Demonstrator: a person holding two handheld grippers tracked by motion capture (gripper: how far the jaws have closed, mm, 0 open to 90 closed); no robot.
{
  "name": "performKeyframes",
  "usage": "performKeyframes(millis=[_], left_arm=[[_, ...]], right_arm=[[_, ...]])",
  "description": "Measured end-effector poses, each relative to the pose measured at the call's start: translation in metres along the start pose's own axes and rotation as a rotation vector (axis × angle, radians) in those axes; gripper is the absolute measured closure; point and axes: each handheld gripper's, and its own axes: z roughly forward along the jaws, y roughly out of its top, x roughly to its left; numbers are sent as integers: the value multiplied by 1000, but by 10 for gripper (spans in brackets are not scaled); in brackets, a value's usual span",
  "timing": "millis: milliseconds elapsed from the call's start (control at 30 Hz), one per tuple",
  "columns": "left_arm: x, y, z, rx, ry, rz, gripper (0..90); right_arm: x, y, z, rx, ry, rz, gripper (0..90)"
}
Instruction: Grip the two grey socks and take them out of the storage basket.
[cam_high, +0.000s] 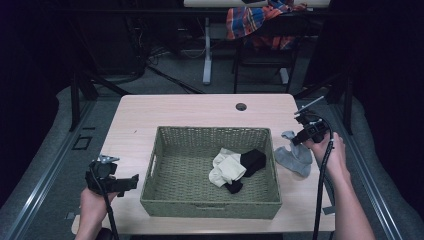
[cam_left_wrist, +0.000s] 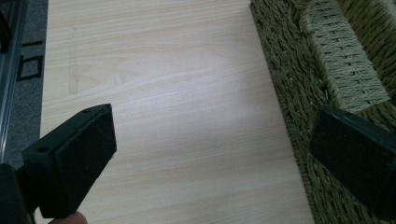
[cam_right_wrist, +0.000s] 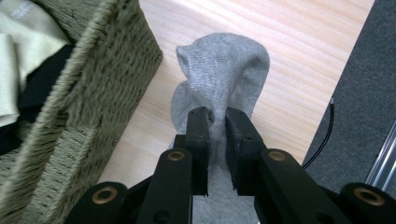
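A grey sock (cam_high: 295, 155) (cam_right_wrist: 224, 74) lies partly on the table just right of the woven basket (cam_high: 165, 200), with one end lifted. My right gripper (cam_high: 298, 139) (cam_right_wrist: 217, 116) is shut on the grey sock, its jaws pinching the fabric near the basket's right wall (cam_right_wrist: 84, 116). In the basket lie a cream sock (cam_high: 227, 167) and a black sock (cam_high: 250, 162). My left gripper (cam_high: 131, 181) (cam_left_wrist: 210, 149) stands open with nothing between its jaws, left of the basket's left wall (cam_left_wrist: 299, 93) over the bare tabletop.
The wooden table (cam_high: 200, 110) has a cable hole (cam_high: 241, 106) at the back. Beyond the table stands a chair draped with plaid cloth (cam_high: 255, 22). Grey floor (cam_right_wrist: 359, 93) lies past the table's right edge.
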Motion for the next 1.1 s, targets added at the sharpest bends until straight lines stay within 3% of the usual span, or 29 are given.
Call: performKeyframes(millis=[133,267,367,400,533,867,1067,1100], left_arm=[[0,0,0,0,0,0,10],[0,0,0,-2,1,0,10],[0,0,0,0,0,1,10],[0,0,0,1,0,-1,10],[0,0,0,2,-2,1,10],[0,0,1,1,-2,1,10],[0,0,0,1,-2,-1,10],[0,0,0,1,-3,0,10]], right_arm=[[-1,-1,8,-1,-5,15,806],[-4,-2,20,46,-15,3,806],[-3,-3,29,41,-17,23,805],[-4,-3,37,70,-20,13,805],[-4,-4,51,82,-17,20,802],[-10,-8,70,110,-14,43,785],[-11,-10,79,105,7,69,731],[-13,-9,78,124,13,58,701]])
